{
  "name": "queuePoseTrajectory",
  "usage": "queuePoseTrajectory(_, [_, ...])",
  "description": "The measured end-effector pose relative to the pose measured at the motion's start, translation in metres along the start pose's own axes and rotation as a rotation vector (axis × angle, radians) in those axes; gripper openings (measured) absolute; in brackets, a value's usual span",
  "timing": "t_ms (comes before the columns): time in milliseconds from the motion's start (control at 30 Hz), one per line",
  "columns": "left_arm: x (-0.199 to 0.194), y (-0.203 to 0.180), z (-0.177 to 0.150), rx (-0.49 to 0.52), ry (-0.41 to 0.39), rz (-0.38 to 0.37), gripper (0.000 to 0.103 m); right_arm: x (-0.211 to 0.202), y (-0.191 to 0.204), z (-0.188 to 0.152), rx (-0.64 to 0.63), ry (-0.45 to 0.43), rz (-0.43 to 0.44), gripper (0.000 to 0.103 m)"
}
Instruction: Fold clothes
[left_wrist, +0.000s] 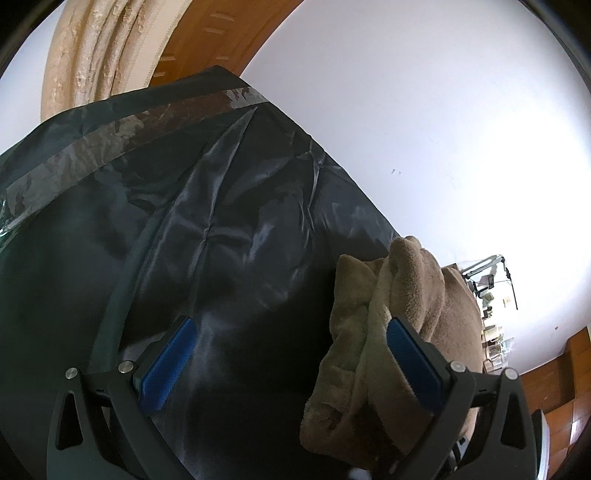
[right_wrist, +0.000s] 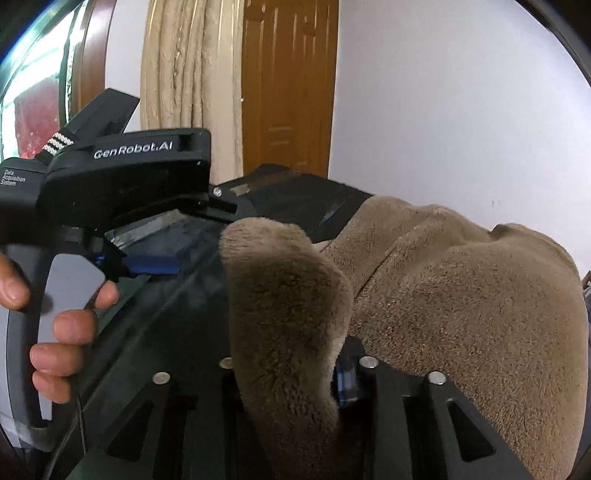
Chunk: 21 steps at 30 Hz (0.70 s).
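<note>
**Brown fleece pinched on the right, left jaws spread**

On our left wrist view, our left gripper (left_wrist: 291, 358) has its jaws spread wide, with the blue pads (left_wrist: 168, 363) well apart and nothing between them. They hang over a desk (left_wrist: 207, 236) covered in shiny black sheeting, with a strip of worn tape (left_wrist: 110, 147) across its far part. The brown fleece garment (left_wrist: 388, 332) lies bunched at the desk's right edge, touching the outer side of the right-hand pad.

On our right wrist view, our right gripper (right_wrist: 295, 373) has its jaws pinching a fold of the fleece garment (right_wrist: 461, 295); the fold stands up between them and hides most of the pads. The rest of the garment is heaped to the right on the black desk (right_wrist: 177, 295). At left we see the left gripper (right_wrist: 151, 267) side on, held by a hand (right_wrist: 59, 321). Behind stand a beige curtain (right_wrist: 188, 85), a wooden door (right_wrist: 291, 85) and a white wall (right_wrist: 461, 110).
</note>
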<state>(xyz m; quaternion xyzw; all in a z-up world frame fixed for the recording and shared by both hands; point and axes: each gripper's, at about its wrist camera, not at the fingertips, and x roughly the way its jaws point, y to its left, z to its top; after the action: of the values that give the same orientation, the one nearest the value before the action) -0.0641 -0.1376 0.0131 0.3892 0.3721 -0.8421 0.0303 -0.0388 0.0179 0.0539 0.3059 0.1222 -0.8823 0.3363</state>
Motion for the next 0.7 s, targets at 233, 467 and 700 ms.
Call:
queuePoseTrajectory(233, [0.001,0.001,0.0,0.007,0.012,-0.008,0.103,-0.015,-0.001,-0.01,0.024,0.023,0.101,0.078])
queuePoseTrajectory(467, [-0.017,-0.028,-0.007,0.149,-0.046,-0.066,0.103,-0.067,-0.037,-0.03,0.179,-0.068,0.179,0.078])
queuePoseTrajectory(700, [-0.017,-0.073,-0.033,0.409,-0.037,-0.085,0.103,-0.092,-0.074,-0.039,0.229,-0.107,-0.003,0.078])
